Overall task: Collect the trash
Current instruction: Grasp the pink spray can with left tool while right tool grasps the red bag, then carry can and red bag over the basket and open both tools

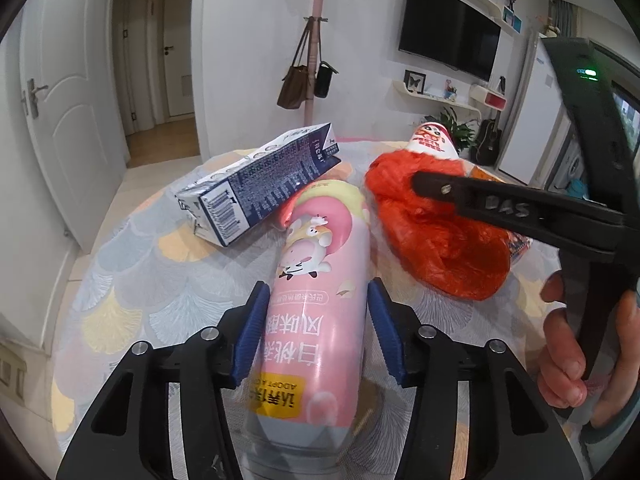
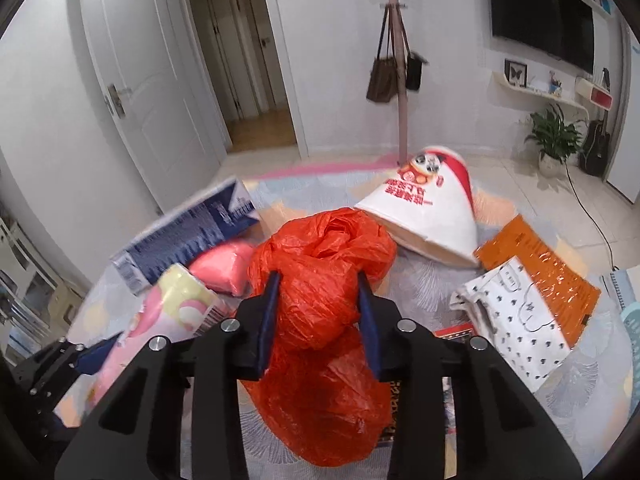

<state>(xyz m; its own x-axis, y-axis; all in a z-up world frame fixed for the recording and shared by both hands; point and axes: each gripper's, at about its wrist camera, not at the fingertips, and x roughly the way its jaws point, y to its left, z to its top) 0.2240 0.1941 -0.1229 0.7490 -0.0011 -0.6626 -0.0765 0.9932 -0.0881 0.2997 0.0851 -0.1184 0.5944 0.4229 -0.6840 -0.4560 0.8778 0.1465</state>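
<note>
A pink yogurt-drink bottle lies lengthwise on the patterned tablecloth. My left gripper has its blue pads against both sides of the bottle. In the right wrist view the same bottle shows at the left. My right gripper is shut on a crumpled orange-red plastic bag, pinching its upper folds. From the left wrist view that bag lies right of the bottle, with a black finger of the right gripper across it.
A blue-and-white milk carton leans on the bottle's far end. A white-and-red paper cup lies tipped behind the bag. An orange packet and a white patterned bag sit at the right. A hand holds the right gripper.
</note>
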